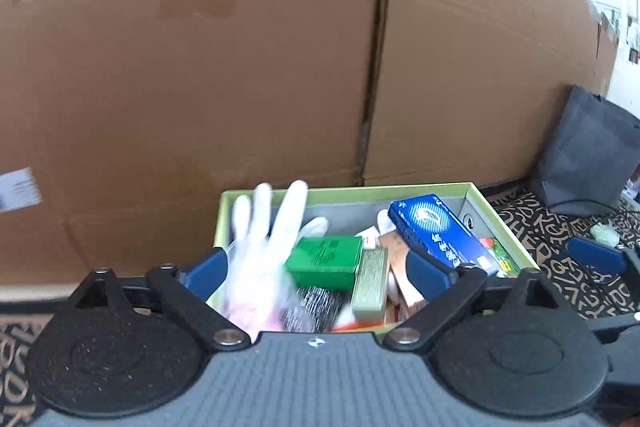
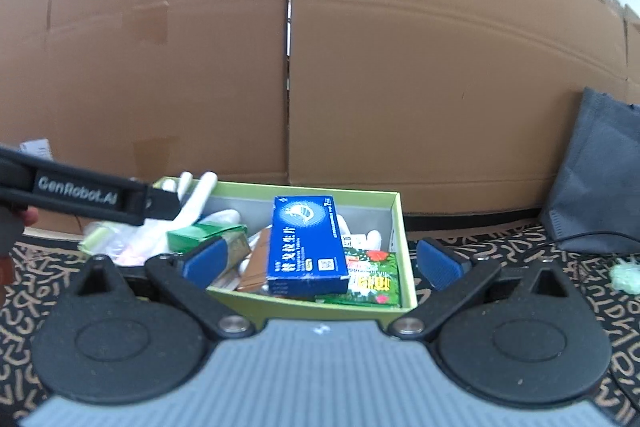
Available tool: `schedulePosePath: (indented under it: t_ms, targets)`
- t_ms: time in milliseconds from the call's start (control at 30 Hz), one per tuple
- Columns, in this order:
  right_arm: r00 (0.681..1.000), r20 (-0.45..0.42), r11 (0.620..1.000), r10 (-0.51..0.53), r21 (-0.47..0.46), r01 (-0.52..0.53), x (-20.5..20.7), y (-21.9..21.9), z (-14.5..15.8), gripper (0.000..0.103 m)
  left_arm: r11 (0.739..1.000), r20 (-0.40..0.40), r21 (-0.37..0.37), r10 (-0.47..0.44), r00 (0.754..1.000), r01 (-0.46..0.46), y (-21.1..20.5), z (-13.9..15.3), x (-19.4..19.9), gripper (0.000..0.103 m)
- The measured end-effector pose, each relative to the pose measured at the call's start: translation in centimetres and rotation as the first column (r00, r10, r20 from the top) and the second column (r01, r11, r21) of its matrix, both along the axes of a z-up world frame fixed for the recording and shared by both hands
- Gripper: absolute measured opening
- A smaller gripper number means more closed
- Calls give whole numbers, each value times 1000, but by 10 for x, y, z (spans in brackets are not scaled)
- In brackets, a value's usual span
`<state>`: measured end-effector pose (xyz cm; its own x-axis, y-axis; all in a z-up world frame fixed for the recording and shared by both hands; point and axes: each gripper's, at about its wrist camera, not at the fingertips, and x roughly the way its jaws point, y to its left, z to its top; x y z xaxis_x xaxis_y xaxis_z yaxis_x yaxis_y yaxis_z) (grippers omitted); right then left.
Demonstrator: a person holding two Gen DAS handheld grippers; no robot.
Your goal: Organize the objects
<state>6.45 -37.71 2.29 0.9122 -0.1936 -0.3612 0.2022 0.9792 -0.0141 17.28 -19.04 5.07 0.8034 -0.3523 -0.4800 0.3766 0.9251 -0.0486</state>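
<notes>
A shallow box with a light-green rim [image 1: 500,223] lies on the patterned mat, packed with items. In the left wrist view it holds a white disposable glove [image 1: 264,247], a green carton [image 1: 326,261], a gold carton [image 1: 370,285] and a blue medicine carton [image 1: 440,231]. My left gripper [image 1: 316,271] hangs over the near side, open, with nothing pressed between its blue pads. In the right wrist view the blue carton [image 2: 306,243] leans on a red-and-green packet [image 2: 372,279]. My right gripper [image 2: 322,263] is open, straddling the box's right wall [image 2: 404,247] without touching any item.
Large cardboard boxes [image 1: 200,67] form a wall right behind the box. A dark grey fabric bag [image 2: 600,179] stands to the right, with a black cable and a pale green lump [image 2: 626,277] on the mat beside it. The left gripper's black arm [image 2: 80,193] crosses the right wrist view.
</notes>
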Motion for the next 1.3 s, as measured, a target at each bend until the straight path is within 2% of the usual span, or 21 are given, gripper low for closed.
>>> schedulePosePath:
  t_ms: [200,333,433,567,867,1300]
  targets:
    - [1000,20,1000,-12,-26,13,-40,24,16,103,999,-26,-2,43,999,-43,27,-1,-36,100]
    - [1000,7,1000,-21,-14,21,-67,39,18,103,996,-56,20,87,995,-86,42,-8,-56,100]
    - [1000,-5,1000,-30,-6,30,-83,44,17,103,992,-46,44,121,992,-119,51,-17,-74,100]
    - [999,-11,999,-42,15,43,-98,52,14,103,991,-58,60,121,991,-118,56,-27,-88,100]
    - [997,-32,997,-66,44,68,-107,57,-3,103,990,-82,67,127,989,-122,67,-42,-106,100]
    - [996,-62,997,-60,45,63,-99,60,-14,103,992,-78,43,123,989,-120,76,-41,-110,100]
